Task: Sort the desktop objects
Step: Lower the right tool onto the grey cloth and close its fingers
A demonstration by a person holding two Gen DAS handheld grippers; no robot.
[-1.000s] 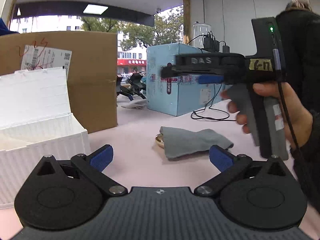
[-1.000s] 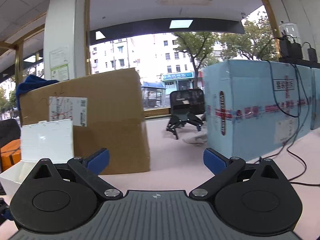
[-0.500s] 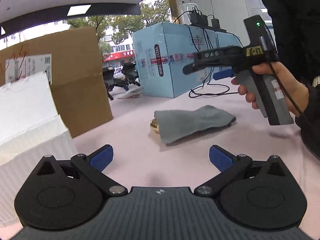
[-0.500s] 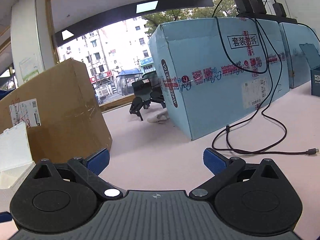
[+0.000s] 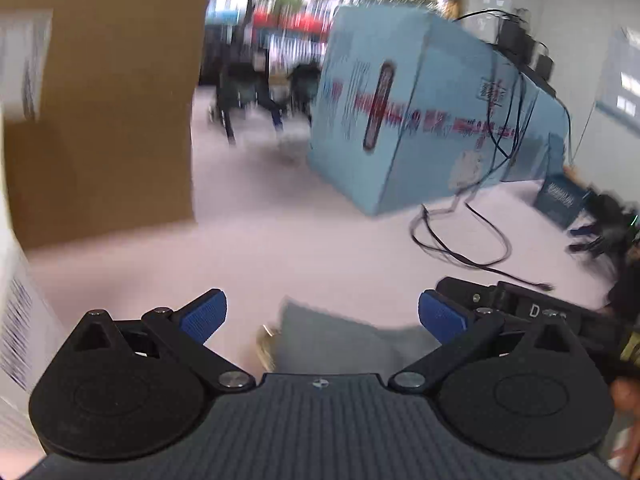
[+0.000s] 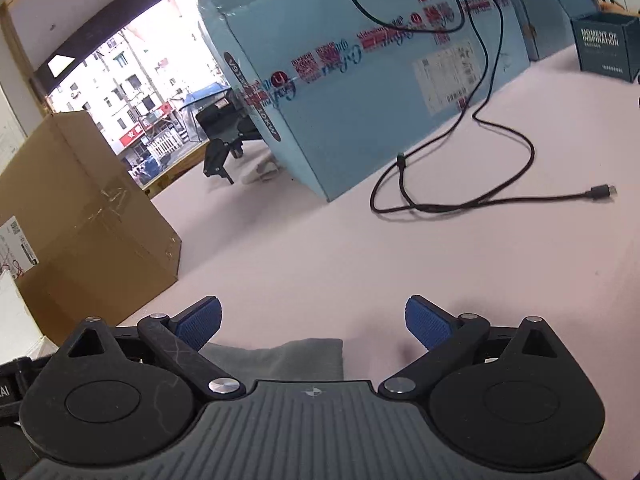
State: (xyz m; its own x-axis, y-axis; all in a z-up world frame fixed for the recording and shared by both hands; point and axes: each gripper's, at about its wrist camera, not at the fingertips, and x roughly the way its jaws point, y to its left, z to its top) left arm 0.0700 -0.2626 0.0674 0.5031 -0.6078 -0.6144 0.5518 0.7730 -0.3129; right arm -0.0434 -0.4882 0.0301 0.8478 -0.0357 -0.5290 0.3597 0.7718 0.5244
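Grey cloth [image 6: 280, 358] seemingly below right hand-held gripper [image 6: 312, 322]

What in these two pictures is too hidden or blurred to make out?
- Gold object, left wrist view: blurred and half under the grey cloth, so its kind is unclear.
- Grey cloth, right wrist view: its near part is hidden behind the right hand-held gripper.
- White box, left wrist view: cut off by the edge.

Pale pink counter [image 6: 400, 264] with a big light-blue cardboard box [image 6: 360, 92] and a brown cardboard carton [image 6: 80, 216] on it, window [image 6: 132, 92] behind showing daylight and white apartment blocks, black cable [image 6: 480, 200] lying loose.
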